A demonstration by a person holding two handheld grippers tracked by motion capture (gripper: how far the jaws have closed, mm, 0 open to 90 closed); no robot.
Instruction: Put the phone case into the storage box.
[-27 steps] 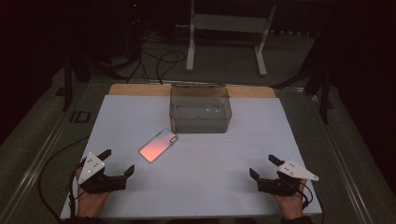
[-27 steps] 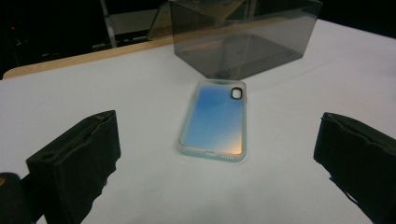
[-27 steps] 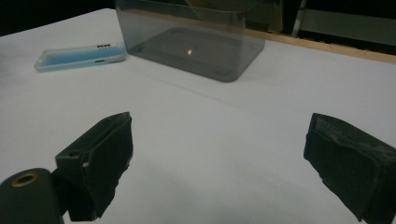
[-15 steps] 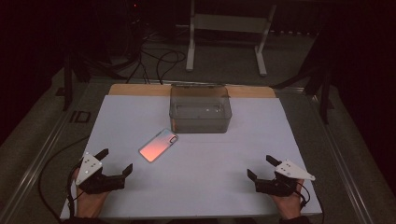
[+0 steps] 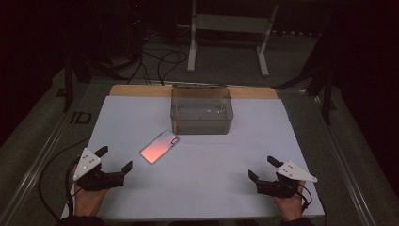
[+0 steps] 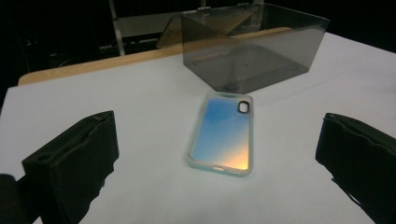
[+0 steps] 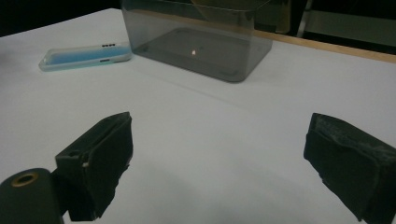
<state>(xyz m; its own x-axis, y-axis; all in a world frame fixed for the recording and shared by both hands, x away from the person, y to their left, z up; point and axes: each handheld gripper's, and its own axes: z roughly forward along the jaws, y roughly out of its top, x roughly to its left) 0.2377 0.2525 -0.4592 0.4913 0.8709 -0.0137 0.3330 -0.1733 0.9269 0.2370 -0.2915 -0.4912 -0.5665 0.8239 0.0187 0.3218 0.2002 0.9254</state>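
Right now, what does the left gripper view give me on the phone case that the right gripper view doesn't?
Left gripper view: the phone case from above, flat on the table, iridescent back up, camera cutout at the end toward the clear plastic box. Right gripper view: its side edge and port holes, lying to the left of the box. Both: case and box on the white table, apart from open jaws.

High view looks down across the surface [image 5: 197,188] from the person's side; both tongs' cameras sit low — all share the phone case [image 5: 160,146] and clear box [image 5: 202,113].
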